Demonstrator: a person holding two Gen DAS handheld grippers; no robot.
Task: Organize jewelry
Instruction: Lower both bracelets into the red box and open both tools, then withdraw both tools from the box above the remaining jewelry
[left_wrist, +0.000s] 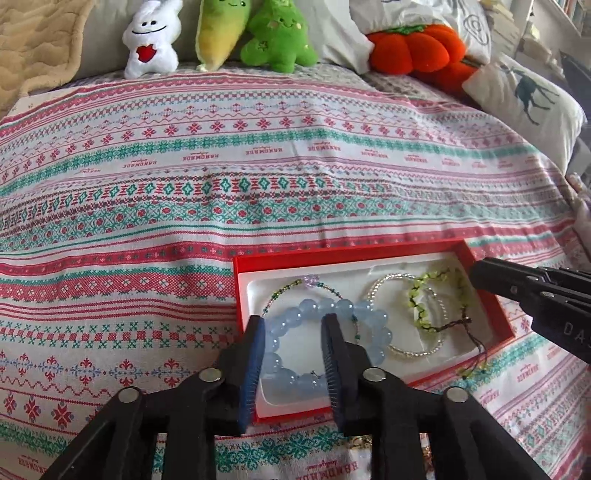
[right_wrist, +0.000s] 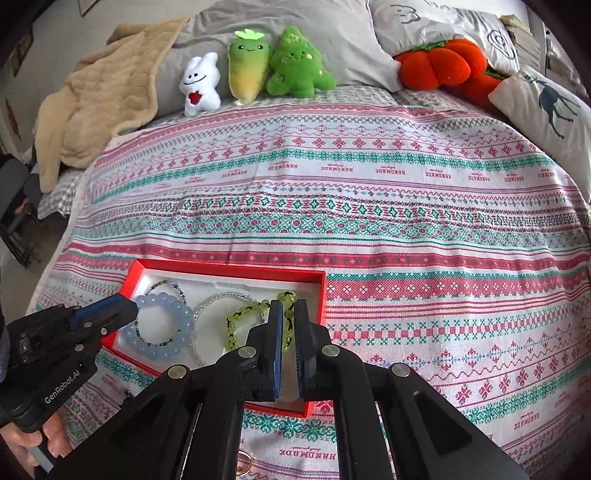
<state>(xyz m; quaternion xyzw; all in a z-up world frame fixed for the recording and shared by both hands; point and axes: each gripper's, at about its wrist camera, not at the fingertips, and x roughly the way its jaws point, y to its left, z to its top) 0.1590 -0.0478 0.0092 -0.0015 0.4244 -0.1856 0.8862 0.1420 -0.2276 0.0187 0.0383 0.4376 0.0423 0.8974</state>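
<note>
Bed with patterned cloth; red jewelry box holds bracelets. Left gripper spread over the blue bead bracelet: smooth, rolls, grip across beads. Right gripper nearly closed around the limp green bracelet.

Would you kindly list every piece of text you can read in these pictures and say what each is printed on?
"GenRobot.AI": on the left hand-held gripper.
"HANDMADE": repeated in rows on the bedspread; the small script beside it is unreadable.
"DA...": cut off by the frame edge, on the right hand-held gripper.
</note>
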